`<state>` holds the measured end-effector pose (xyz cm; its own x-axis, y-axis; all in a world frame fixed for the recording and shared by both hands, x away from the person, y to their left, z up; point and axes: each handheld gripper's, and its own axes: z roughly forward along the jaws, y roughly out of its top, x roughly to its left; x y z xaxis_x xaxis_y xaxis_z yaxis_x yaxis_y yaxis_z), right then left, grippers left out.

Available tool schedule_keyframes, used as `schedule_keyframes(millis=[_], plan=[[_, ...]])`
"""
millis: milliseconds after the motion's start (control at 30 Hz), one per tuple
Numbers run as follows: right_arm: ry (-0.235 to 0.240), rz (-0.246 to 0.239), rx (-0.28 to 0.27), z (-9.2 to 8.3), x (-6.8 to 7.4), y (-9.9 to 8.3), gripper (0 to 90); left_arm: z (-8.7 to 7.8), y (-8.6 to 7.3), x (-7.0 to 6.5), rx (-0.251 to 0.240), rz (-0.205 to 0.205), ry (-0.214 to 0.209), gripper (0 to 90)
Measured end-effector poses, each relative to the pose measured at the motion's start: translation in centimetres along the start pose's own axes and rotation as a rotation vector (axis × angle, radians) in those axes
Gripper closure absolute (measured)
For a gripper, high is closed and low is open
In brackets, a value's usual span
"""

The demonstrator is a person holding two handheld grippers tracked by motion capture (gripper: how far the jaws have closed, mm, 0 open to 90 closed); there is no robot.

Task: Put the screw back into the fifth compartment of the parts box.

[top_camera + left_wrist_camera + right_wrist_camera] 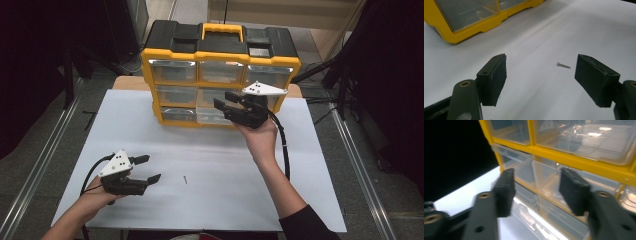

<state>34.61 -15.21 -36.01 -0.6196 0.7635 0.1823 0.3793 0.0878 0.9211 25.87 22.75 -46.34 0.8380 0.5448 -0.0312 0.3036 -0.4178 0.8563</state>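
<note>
One clear drawer [544, 180] pulled out slightly.

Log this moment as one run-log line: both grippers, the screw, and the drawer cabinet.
left gripper: open, screw ahead on table | right gripper: open, at drawer of yellow cabinet | drawer: pulled out

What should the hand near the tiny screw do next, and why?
Probably lower the left gripper onto the screw and close on it. Its jaws stand open with nothing between them, and the screw lies loose on the white table just ahead. The right gripper is open at a clear drawer pulled out of the yellow organizer, seemingly ready for it.
</note>
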Motion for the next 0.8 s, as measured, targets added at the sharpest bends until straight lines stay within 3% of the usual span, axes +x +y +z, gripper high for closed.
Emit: schedule_keyframes(millis=[267, 800], plan=[[0.022, -0.023, -0.008, -0.7, 0.4, 0.2, 30.2, -0.1, 0.0, 0.0, -0.004, -0.002, 0.002, 25.7], [0.085, -0.061, -0.009, -1.9, 2.0, 0.2, 27.1, -0.1, 0.1, -0.1, -0.009, -0.005, 0.002, 25.7]])
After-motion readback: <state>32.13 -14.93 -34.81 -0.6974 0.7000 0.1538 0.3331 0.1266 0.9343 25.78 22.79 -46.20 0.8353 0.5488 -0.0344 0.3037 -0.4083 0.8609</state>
